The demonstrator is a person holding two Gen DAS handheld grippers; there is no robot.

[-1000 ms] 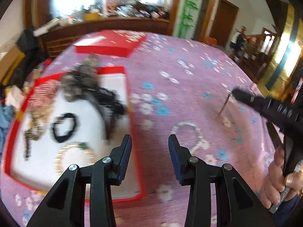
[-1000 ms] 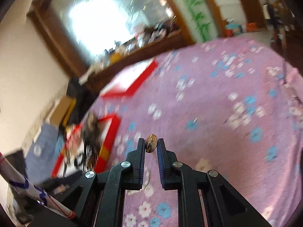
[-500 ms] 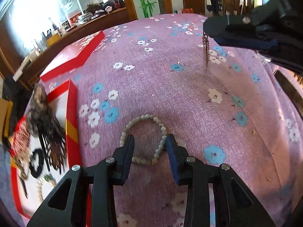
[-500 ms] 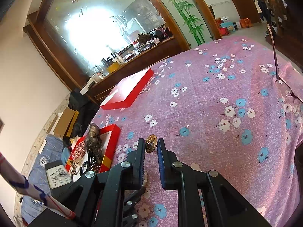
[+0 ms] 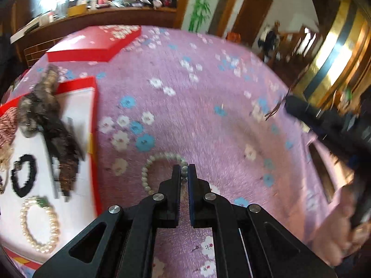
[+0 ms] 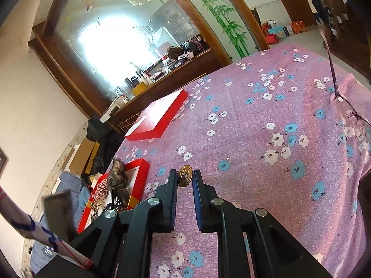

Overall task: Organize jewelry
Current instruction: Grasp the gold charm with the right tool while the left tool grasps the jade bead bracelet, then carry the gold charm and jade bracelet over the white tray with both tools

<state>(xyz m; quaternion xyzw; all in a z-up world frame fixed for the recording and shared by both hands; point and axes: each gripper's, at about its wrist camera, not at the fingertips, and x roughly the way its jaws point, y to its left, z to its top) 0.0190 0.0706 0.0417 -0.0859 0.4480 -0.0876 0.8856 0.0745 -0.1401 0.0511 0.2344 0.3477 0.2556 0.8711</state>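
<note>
left claw point(image 5: 184, 170): clamped tight on the pale bead bracelet point(image 5: 148, 171) lying on the purple floral cloth point(image 5: 185, 106)
right claw point(image 6: 184, 179): pinching a small gold ornament point(image 6: 184, 176)

Cloth, beads and matt plastic

We see a fuzzy floral cloth point(image 5: 208, 115), glossy pale beads of the bracelet point(image 5: 148, 169), matt black plastic fingers point(image 5: 176, 185) with shiny metal screws, and a ribbed golden metal ornament point(image 6: 184, 176).

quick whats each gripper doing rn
left gripper: shut on the pale bead bracelet
right gripper: shut on a small gold ornament
</note>
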